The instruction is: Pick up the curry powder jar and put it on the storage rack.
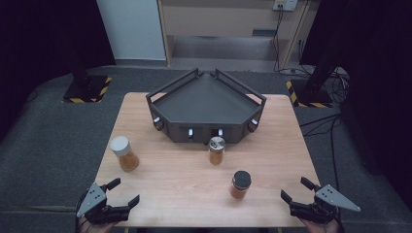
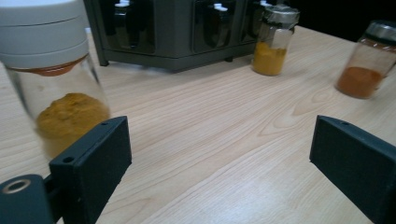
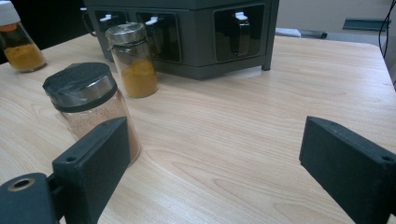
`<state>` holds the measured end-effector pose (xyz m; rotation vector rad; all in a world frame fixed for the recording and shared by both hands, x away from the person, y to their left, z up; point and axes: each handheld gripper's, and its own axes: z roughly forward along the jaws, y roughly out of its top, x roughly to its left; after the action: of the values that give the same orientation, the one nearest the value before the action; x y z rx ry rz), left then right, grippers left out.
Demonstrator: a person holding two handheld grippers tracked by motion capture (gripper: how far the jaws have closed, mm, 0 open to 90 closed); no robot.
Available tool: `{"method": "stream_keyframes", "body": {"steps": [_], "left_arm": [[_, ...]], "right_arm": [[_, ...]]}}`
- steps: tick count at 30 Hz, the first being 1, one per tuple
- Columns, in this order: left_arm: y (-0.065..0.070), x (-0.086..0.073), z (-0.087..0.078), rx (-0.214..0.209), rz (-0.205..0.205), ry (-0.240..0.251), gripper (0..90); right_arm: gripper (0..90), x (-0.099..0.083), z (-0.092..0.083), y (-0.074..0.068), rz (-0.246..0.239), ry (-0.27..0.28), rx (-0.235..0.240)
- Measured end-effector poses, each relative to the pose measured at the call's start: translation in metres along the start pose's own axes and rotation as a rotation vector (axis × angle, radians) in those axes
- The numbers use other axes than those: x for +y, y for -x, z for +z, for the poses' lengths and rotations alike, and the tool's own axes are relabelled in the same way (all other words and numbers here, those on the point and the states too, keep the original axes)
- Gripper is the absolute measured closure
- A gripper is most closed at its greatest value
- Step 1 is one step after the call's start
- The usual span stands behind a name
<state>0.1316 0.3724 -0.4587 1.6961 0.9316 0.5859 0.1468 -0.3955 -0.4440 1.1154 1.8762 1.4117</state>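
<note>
We hold two units at the near table edge: the left hand-held gripper and the right hand-held gripper, each with jaws spread wide and gripping nothing. Three spice jars stand apart beyond them: the black-lidded jar nearest, then the white-lidded jar, then the metal-lidded jar just before one dark rack. No legible labels.

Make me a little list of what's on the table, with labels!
Table: light wood
Rack: dark, angled, at the far middle
White-lid jar: left, orange powder
Silver-lid jar: just in front of the rack
Black-lid jar: near right
Left gripper: open, holding nothing
Right gripper: open, holding nothing
</note>
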Motion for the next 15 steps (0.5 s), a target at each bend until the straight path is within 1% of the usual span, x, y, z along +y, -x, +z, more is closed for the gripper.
{"method": "stream_keyframes", "body": {"steps": [2, 4, 6, 8, 10, 15], "left_arm": [[-0.001, 0.002, 0.001, -0.012, -0.005, -0.001, 4.6], [0.0, 0.004, 0.001, -0.015, 0.002, -0.004, 4.7], [-0.001, 0.006, 0.001, -0.027, -0.002, -0.001, 4.8], [-0.002, 0.009, 0.001, -0.026, 0.002, -0.003, 4.9], [-0.004, 0.011, 0.0, -0.038, -0.008, 0.006, 4.9], [-0.006, 0.018, -0.002, -0.039, 0.003, 0.001, 5.2]], "right_arm": [[8.8, 0.0, 0.0, 0.0, 0.0, 0.0, 0.0], [8.8, 0.0, 0.0, 0.0, -0.001, 0.001, 0.0], [8.8, 0.0, 0.0, 0.0, -0.003, 0.0, -0.001], [8.9, 0.0, 0.0, 0.0, -0.001, -0.002, -0.001], [8.9, 0.0, 0.0, 0.0, -0.002, -0.001, -0.002], [8.9, 0.0, 0.0, -0.001, -0.003, -0.003, -0.005]]}}
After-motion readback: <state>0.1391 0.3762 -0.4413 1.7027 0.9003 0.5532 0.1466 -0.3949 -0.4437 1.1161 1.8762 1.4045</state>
